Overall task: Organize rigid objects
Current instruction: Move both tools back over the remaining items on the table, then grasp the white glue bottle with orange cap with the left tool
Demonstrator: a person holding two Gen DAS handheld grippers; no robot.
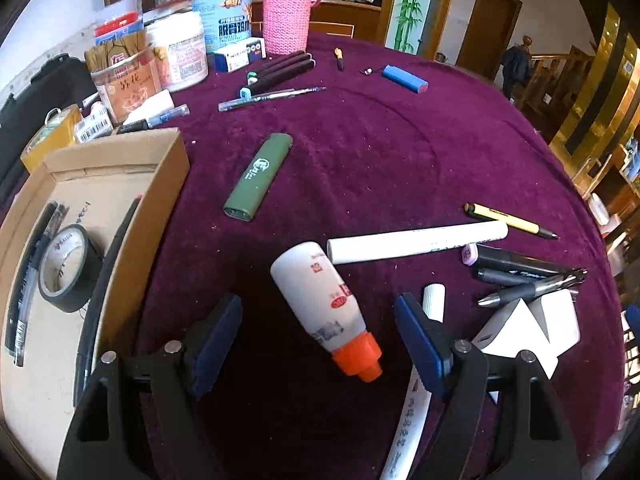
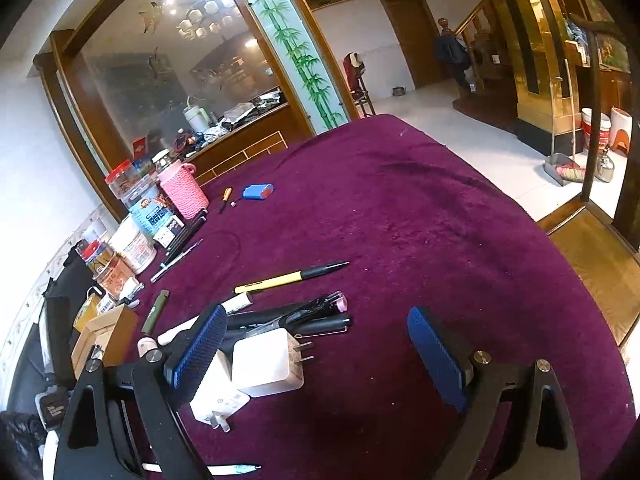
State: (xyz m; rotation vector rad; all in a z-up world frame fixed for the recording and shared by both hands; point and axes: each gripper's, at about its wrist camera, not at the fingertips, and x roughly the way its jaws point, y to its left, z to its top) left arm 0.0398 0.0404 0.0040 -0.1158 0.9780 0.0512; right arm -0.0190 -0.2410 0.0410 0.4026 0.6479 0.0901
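My left gripper [image 1: 320,312] is open over the purple tablecloth [image 1: 380,152]. A white glue bottle with an orange cap [image 1: 326,304] lies between its fingers, untouched. A cardboard box [image 1: 92,208] at the left holds a roll of black tape [image 1: 66,268] and pens. A green lighter [image 1: 258,176], a white tube [image 1: 416,242], a yellow pen [image 1: 510,220] and dark markers [image 1: 520,270] lie around. My right gripper [image 2: 320,344] is open and empty, with two white chargers [image 2: 264,360] by its left finger. The yellow pen [image 2: 288,277] lies beyond.
Jars, tubs and a pink knitted bottle [image 1: 286,16] crowd the far left of the table. A blue lighter [image 1: 404,78] and several black pens [image 1: 280,72] lie at the back. The table edge [image 2: 560,248] drops to the floor at the right.
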